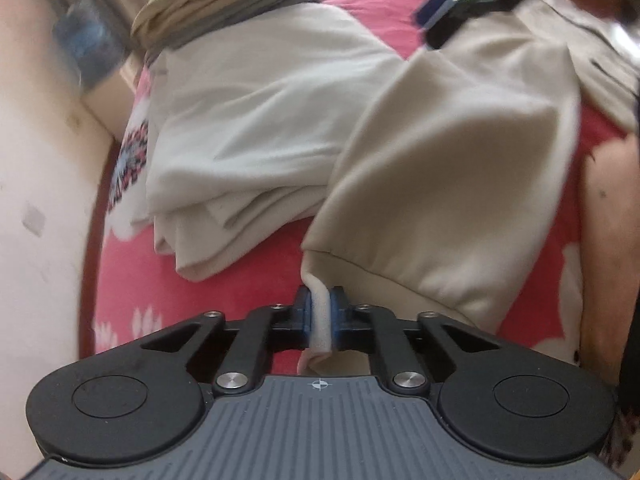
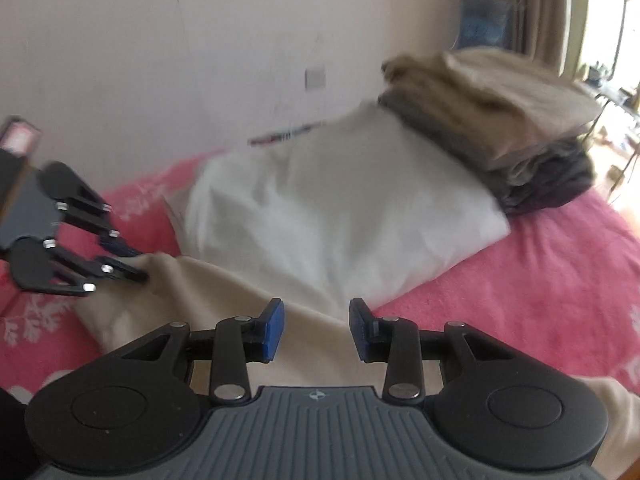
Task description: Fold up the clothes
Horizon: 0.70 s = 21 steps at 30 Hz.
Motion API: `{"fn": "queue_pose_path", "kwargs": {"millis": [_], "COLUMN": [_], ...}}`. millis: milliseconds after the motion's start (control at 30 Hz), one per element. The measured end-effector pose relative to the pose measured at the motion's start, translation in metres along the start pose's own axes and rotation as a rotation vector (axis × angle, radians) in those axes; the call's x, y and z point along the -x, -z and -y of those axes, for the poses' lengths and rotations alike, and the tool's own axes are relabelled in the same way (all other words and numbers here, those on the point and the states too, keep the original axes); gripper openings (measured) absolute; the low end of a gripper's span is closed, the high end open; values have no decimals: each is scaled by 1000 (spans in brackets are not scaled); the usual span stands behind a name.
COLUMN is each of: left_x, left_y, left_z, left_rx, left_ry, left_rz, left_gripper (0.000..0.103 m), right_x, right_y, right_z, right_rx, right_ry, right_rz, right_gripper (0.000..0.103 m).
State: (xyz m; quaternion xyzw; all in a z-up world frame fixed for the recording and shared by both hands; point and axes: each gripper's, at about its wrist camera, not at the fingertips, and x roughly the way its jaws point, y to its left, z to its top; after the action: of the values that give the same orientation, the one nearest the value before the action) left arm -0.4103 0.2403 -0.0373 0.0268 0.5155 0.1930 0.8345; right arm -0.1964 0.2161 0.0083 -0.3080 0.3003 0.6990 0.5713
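We had the left gripper (image 1: 319,322) pinching a folded edge of the beige garment (image 1: 448,184), the blue pads (image 1: 306,320) pressed tight against the cloth from both sides. From that pinch the garment ran forward and to the right of the fingers, across the pink floral blanket (image 1: 132,276). Just left of it, ahead of the fingers, lay a folded white garment (image 1: 260,120), and beyond that a stack of folded clothes (image 1: 208,12) in tan and grey.

Our right gripper (image 2: 317,330) hung above the beige garment (image 2: 224,300) with its fingers (image 2: 274,328) spread apart and nothing between them; the cloth lay beneath the gap, and we could not tell whether the pads touched it. The left gripper (image 2: 128,262) showed far to the left of those fingers, at the garment's corner. The white garment (image 2: 340,216) lay straight ahead, the stack (image 2: 492,132) past it to the right.
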Motion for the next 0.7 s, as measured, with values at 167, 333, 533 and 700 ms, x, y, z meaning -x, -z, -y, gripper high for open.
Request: {"fn": "queue_pose_path", "kwargs": {"millis": [167,333,533,700], "left_x": [11,25,47,57], "left_y": [1,6,6,10], "left_z": [5,9,7,13], "left_rx": [-37,-71,-47,-86], "left_ry": [-20,-12,-33,-114], "left_rz": [30,64,141,202], "left_gripper": [4,4,3,4], "right_x": [-22,-43,-18,24], "right_y": [8,19,38,47], "right_z": [4,8,-9,-23], "right_rx": [44,53,118,105], "right_ry": [-25,-20,42,66], "right_rz": [-78,-157,-75,121], "right_gripper": [48,47,0,0]}}
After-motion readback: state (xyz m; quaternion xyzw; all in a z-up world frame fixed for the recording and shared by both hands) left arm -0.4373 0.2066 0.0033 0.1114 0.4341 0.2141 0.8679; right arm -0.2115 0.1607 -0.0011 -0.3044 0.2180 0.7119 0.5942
